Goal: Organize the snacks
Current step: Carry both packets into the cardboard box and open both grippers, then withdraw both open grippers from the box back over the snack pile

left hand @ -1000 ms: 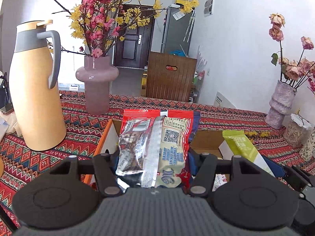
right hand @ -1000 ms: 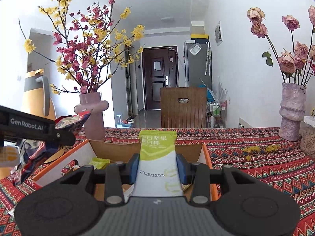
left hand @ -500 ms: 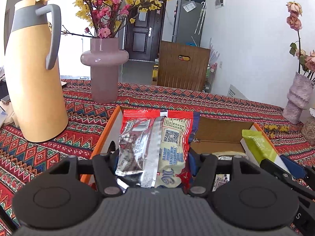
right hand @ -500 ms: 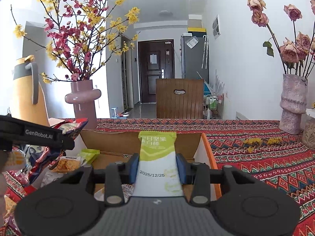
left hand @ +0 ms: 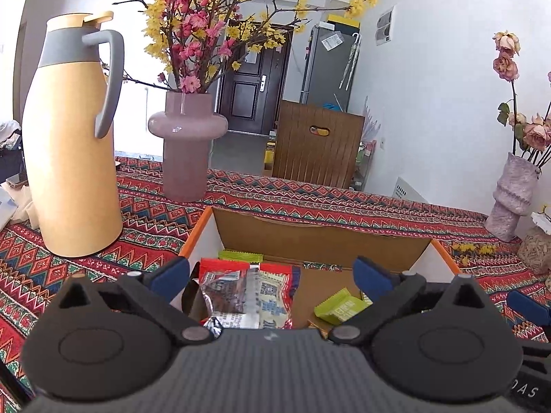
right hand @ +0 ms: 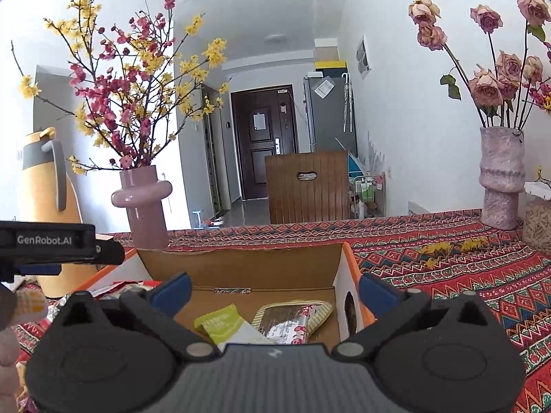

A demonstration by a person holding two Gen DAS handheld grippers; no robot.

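Observation:
An open cardboard box with an orange rim sits on the patterned tablecloth. In the left wrist view my left gripper hangs over its left part, jaws opening wide. A red and silver snack bag lies loose in the box below them, touching neither pad. A green bar lies to its right. In the right wrist view my right gripper is over the box, jaws opening. The green bar lies free on the box floor beside a clear wrapped snack. The left gripper shows at the left.
A tall yellow jug and a pink vase with blossom branches stand left of the box. A mottled vase with roses stands at the far right. A wooden chair back rises behind the table. A hand shows at the left edge.
Both grippers went from shut to wide open. The red bag left the left gripper and the green bar left the right one; both now lie in the box.

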